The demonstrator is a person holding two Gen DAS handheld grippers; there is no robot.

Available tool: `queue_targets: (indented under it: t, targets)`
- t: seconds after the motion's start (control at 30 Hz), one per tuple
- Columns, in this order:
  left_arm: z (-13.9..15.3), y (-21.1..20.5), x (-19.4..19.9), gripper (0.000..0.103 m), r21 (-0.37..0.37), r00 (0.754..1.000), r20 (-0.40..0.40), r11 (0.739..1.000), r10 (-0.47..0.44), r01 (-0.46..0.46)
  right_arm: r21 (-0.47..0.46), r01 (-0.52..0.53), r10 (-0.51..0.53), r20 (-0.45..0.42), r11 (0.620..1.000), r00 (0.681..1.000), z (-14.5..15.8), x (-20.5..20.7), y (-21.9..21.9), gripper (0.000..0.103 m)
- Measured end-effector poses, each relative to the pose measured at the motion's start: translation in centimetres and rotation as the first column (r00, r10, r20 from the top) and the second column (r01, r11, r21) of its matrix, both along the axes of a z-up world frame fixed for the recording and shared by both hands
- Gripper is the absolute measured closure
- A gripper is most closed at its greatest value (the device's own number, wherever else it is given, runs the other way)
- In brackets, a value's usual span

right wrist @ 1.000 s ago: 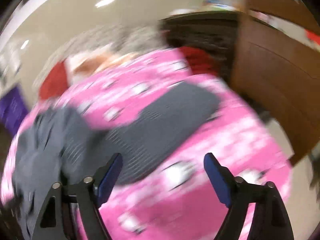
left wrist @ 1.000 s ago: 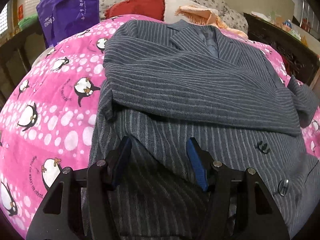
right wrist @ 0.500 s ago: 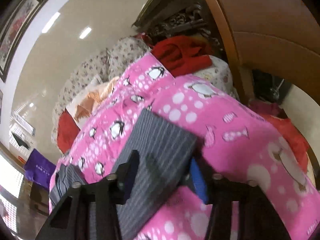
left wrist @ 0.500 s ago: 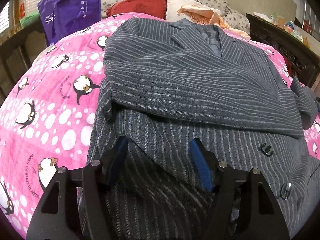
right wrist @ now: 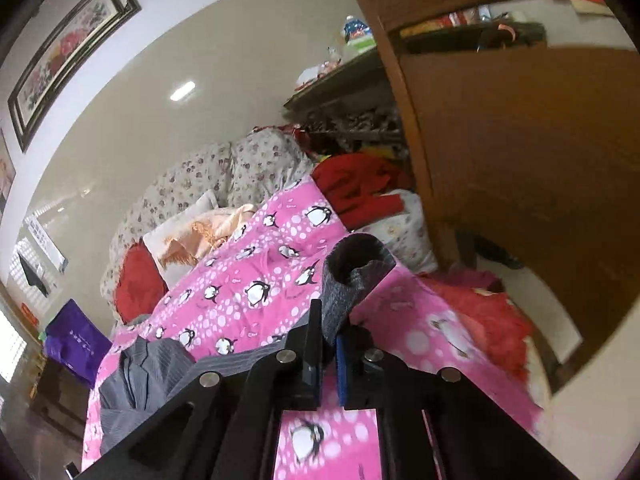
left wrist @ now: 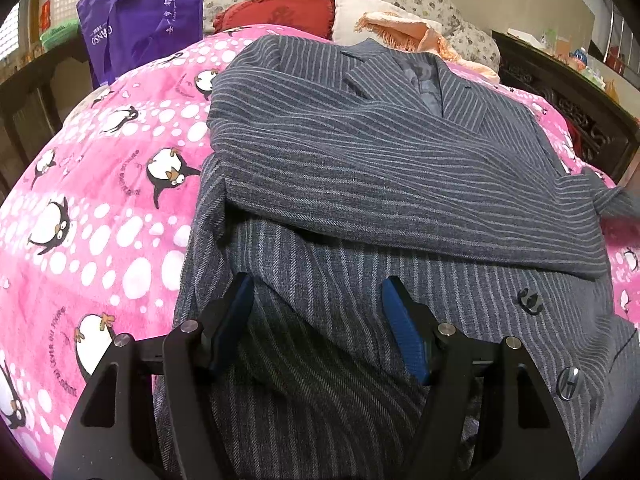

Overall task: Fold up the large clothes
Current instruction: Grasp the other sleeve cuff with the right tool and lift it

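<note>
Pinching the cuff end of a grey striped sleeve, the right gripper has its two jaws drawn together on the cloth, having just been closing, and the sleeve's open mouth stands up directly ahead of its fingertips. Below and behind that gripper the sleeve runs back to the left toward the bunched body of the suit jacket, which lies on a pink penguin-print blanket. Farther ahead of it sit a cream pillow, a red cushion and a flowered headboard cushion; to its right are a heap of red clothes and a brown wooden cabinet, and far off to its left a purple bag. The left gripper stands released, its blue pads spread apart over the lower front of the jacket, with striped cloth lying in the gap between them; whether the pads touch that cloth cannot be told. Just ahead of this gripper the other sleeve is folded across the jacket's chest, and beyond it the collar and lapels point away. To the gripper's right two dark buttons show on the jacket front. The pink blanket spreads out to its left, with the purple bag and red cushion beyond.
</note>
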State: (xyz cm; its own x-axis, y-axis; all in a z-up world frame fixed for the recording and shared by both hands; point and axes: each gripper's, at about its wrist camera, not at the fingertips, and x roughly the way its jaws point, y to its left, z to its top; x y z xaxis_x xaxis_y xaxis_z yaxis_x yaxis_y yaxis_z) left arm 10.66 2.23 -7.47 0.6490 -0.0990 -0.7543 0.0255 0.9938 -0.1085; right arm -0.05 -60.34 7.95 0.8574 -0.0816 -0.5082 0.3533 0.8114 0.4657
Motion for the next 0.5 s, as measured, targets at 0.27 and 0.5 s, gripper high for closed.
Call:
queue_targets:
  t: [0.27, 0.5]
  targets:
    - [3.4, 2.7, -2.6, 0.036, 0.035, 0.991, 0.045, 0.992, 0.123, -0.124, -0.038, -0.152, 0.152, 0.012, 0.988, 0.988, 3.0, 2.9, 9.5, 0.099]
    - [4.2, 9.5, -4.4, 0.036, 0.292, 0.932, 0.066, 0.886, 0.356, -0.359, -0.048, -0.415, 0.418, 0.062, 0.908, 0.906, 4.7, 10.9, 25.0, 0.099]
